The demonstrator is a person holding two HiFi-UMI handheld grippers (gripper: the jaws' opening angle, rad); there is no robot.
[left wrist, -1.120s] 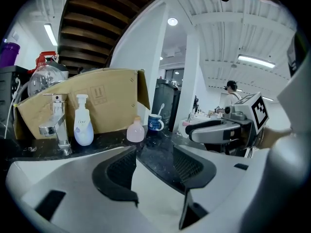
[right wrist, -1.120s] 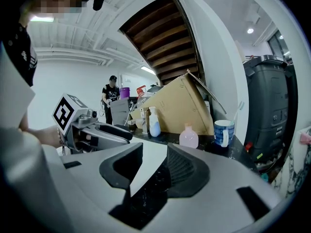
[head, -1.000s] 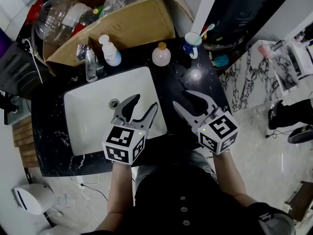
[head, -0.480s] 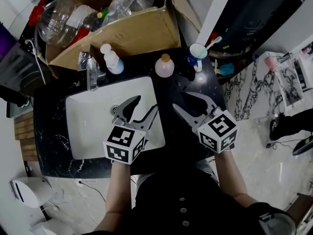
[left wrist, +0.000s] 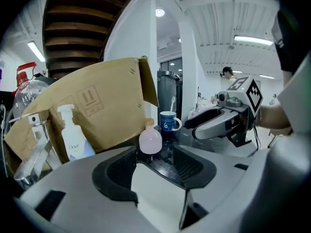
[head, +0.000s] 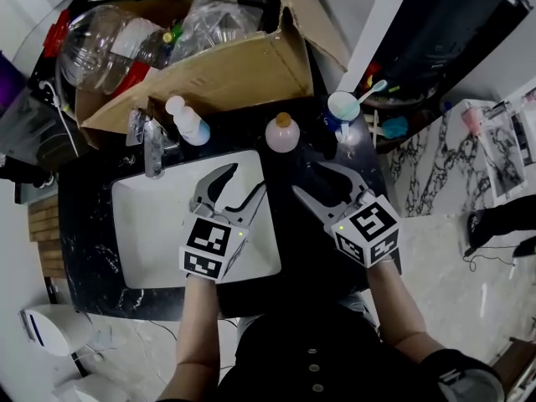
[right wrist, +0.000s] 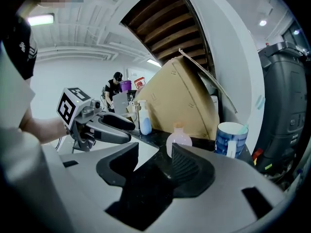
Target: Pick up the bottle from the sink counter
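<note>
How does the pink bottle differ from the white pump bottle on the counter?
Shape: the pink bottle is squat and round; the pump bottle is taller and slimmer. Top: the pink bottle has a small tan cap, the pump bottle a white pump head. Place: the pink bottle stands near the blue mug, the pump bottle beside the faucet. Both stand upright on the black counter.

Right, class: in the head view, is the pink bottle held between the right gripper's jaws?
No, the pink bottle stands on the counter beyond the right gripper, whose empty jaws have just been opening.
</note>
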